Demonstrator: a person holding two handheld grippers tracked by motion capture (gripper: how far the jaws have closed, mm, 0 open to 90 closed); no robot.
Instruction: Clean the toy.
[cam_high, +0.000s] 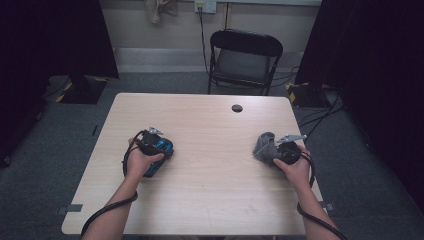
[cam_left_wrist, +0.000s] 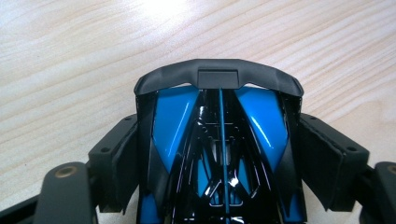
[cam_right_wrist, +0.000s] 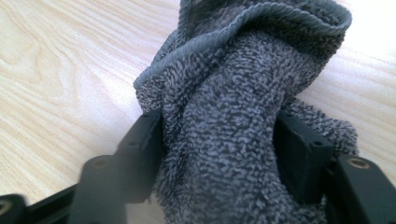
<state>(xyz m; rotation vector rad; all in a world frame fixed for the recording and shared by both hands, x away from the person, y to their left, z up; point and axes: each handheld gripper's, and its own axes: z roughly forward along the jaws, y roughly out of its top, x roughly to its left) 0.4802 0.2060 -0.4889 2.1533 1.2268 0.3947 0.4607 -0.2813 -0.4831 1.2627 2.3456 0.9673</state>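
Note:
A blue and black toy car (cam_left_wrist: 173, 116) sits on the left half of the wooden table (cam_high: 210, 125). My left gripper (cam_left_wrist: 218, 122) straddles it from behind, a pad against each flank; in the high view that gripper (cam_high: 159, 148) lies over the car (cam_high: 162, 145) under the person's left hand. A bunched grey terry towel (cam_right_wrist: 233, 93) stands at the table's right side. My right gripper (cam_right_wrist: 219, 116) has it between its jaws; the cloth fills the gap, touches both pads and bulges past them. From above, the towel (cam_high: 263, 145) rises just left of the right gripper (cam_high: 275, 151).
A round cable hole (cam_high: 237, 108) is near the table's far edge. A black folding chair (cam_high: 245, 55) stands behind the table. Dark curtains hang at both sides and cables lie on the floor at right.

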